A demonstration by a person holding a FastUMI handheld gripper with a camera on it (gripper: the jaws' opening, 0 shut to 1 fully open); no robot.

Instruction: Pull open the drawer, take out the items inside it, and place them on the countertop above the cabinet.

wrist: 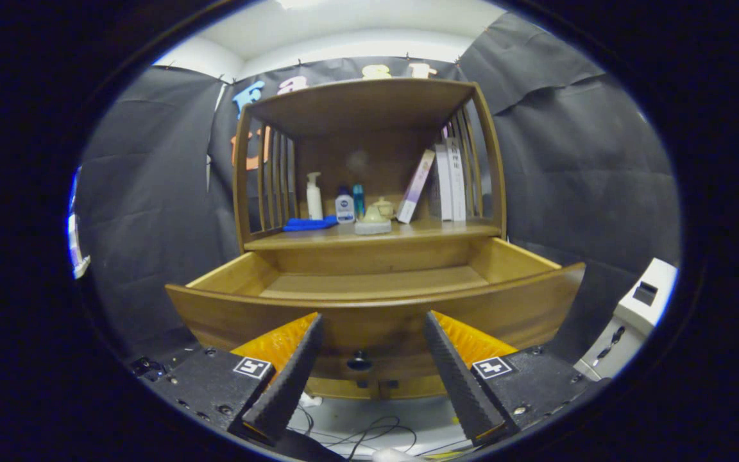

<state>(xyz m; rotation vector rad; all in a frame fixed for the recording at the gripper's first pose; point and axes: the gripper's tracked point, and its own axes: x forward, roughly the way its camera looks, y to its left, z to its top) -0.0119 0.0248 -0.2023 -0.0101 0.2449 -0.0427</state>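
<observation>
Gaping wooden drawer (376, 308), tongs (373, 324) apart.

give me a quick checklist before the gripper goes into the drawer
1. Drawer pulled open: ok.
2. Gripper open: ok, fingers spread apart, holding nothing.
3. Knob free: ok, it sits between the fingers, untouched.
4. Items left in the drawer: cannot tell, the visible floor looks bare but the front panel hides the near part.
5. Room on the countertop: ok, bare wood in front of the books; bottles and blue cloth crowd the other side.
</observation>
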